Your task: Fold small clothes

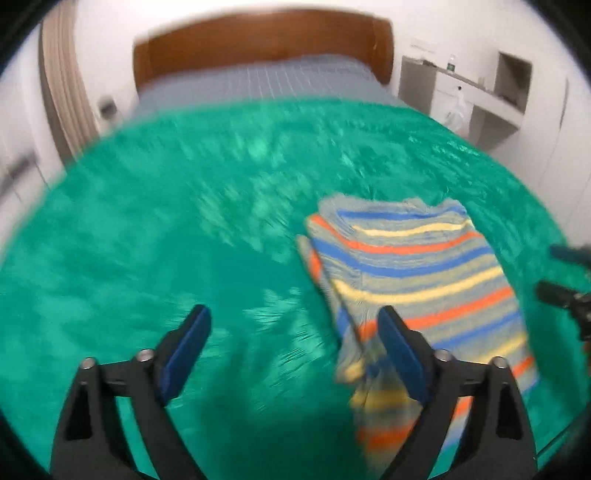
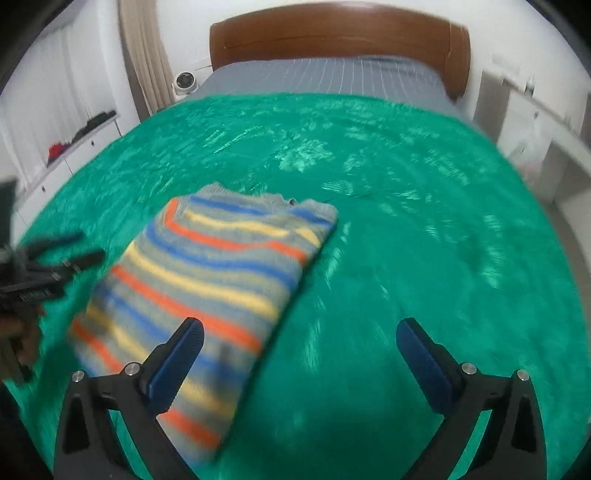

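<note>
A striped knit garment point(image 1: 417, 273) in grey, blue, orange and yellow lies folded in a long rectangle on the green blanket point(image 1: 184, 221). It also shows in the right wrist view point(image 2: 207, 280). My left gripper point(image 1: 295, 321) is open and empty, hovering just left of the garment, its right finger point(image 1: 400, 350) over the garment's near left edge. My right gripper point(image 2: 301, 332) is open and empty, hovering off the garment's right side, its left finger point(image 2: 177, 358) over the near end. Each gripper shows at the edge of the other's view, the right one point(image 1: 565, 291) and the left one point(image 2: 48, 266).
The green blanket point(image 2: 406, 221) covers most of a bed with a grey sheet point(image 2: 325, 74) and wooden headboard point(image 2: 332, 33). White shelves point(image 1: 476, 92) stand at the right, drawers point(image 2: 55, 147) and a curtain point(image 2: 144, 55) at the left.
</note>
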{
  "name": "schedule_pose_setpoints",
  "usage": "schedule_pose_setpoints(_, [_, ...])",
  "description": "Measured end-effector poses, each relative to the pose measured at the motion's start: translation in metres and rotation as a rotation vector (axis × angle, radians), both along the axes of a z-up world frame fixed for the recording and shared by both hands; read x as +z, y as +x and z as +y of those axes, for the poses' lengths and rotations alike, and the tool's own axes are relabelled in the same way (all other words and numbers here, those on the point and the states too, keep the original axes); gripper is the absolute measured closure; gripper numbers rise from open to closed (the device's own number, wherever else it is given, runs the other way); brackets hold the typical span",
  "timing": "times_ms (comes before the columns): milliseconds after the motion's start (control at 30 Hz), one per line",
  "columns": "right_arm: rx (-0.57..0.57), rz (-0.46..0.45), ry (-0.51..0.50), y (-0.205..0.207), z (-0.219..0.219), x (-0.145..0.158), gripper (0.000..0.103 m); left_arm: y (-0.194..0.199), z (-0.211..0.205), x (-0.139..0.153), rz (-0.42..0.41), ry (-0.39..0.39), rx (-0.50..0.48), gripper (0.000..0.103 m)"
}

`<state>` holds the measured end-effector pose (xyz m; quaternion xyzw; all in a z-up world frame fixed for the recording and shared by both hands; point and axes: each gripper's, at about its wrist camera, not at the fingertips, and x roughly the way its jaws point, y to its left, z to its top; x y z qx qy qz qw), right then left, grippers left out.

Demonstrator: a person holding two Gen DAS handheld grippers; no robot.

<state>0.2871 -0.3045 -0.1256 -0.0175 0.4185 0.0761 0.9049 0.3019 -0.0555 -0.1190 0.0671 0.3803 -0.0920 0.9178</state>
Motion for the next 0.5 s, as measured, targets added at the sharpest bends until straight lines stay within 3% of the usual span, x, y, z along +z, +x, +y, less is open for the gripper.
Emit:
schedule_pose_setpoints(167, [-0.05,-0.071,-0.104,-0.058,0.024,0.034,0.0,-0.06,0.003,0.048,-0.152,0.1,0.063,0.001])
schedule_pose_setpoints(500, [-0.124,-0.113,-0.152,-0.157,0.051,0.092,0.0,-0.141,-0.004,0.082,-0.138,0.117,0.13,0.0])
